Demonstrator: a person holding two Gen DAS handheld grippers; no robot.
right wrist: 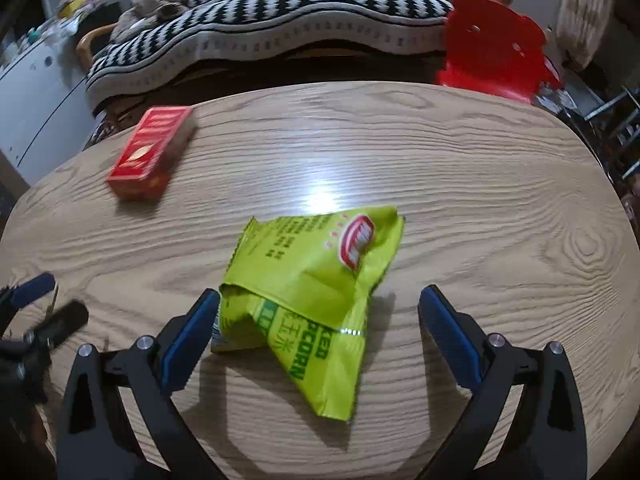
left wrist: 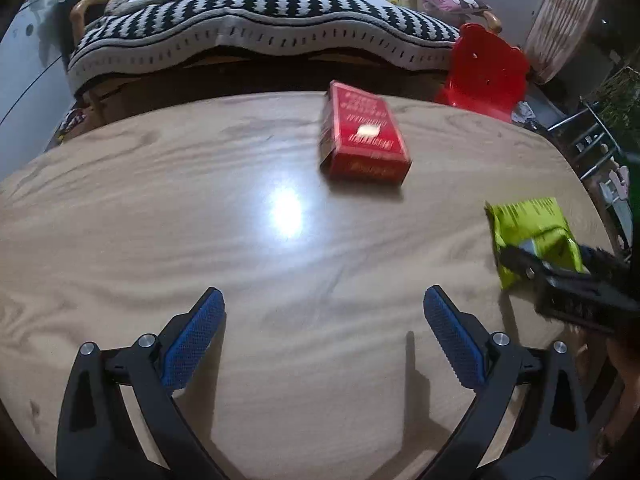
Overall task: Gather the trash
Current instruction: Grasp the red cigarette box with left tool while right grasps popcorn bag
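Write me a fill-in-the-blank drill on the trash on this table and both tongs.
1. The popcorn bag lying between the right tongs is ____ in colour.
2. The cardboard box ahead of the left tongs is ____.
3. Both tongs stand ____.
4. The trash lies on a ____ table.

Missing words: green; red; open; wooden

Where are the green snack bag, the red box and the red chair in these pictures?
green snack bag (right wrist: 316,280): right wrist view, on the bag's middle panel.
red box (left wrist: 366,136): left wrist view, on the box's top face.
red chair (right wrist: 494,46): right wrist view, on the chair's backrest.
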